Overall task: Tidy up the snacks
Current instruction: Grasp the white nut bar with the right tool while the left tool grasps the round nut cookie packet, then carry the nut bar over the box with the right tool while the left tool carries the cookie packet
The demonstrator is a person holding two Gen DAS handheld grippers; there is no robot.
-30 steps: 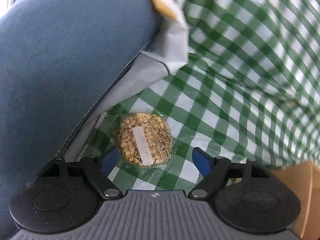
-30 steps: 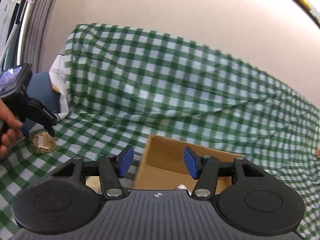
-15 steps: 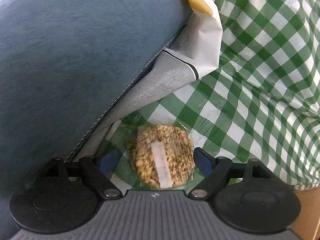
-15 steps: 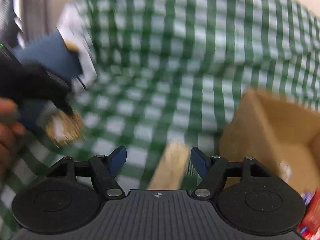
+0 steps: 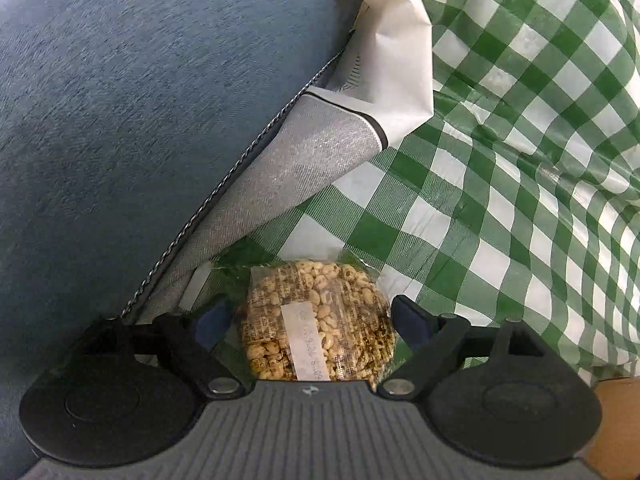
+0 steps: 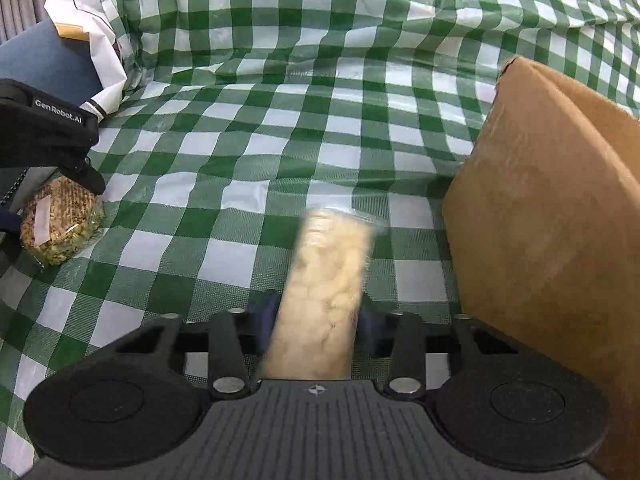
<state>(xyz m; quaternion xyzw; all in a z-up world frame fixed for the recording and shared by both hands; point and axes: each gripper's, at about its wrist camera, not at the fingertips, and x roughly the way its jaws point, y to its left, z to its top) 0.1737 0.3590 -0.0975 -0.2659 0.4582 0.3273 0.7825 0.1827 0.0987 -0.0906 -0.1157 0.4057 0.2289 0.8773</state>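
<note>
The left gripper (image 5: 310, 322) is pointing steeply down at a round puffed-grain cake (image 5: 316, 320) sealed in clear wrap with a white label strip. The cake is lying on the green-and-white checked cloth (image 5: 500, 184) that covers the table, between the blue fingertips (image 5: 412, 322). The jaws are spread wide and have just been opening a little further; the right pad is sitting just beside the wrap, and the left pad is standing apart from it, so the cake is not being pinched. A blue cushion (image 5: 140, 100) with a grey, cord-trimmed edge is lying close to the left of the cake, and a white plastic bag (image 5: 400, 60) is showing behind the cushion.

The right gripper (image 6: 316, 326) is pointing down at a long clear packet of pale biscuits (image 6: 328, 280), which is blurred. Its jaws have just been closing, and the packet is lying between the two pads — both appear to be pressing on its sides. The far end of the packet is resting on the cloth. A brown cardboard box (image 6: 552, 220) is standing just to the right of the packet. In this view the left gripper and the cake are showing at the far left edge, well apart from the packet.
</note>
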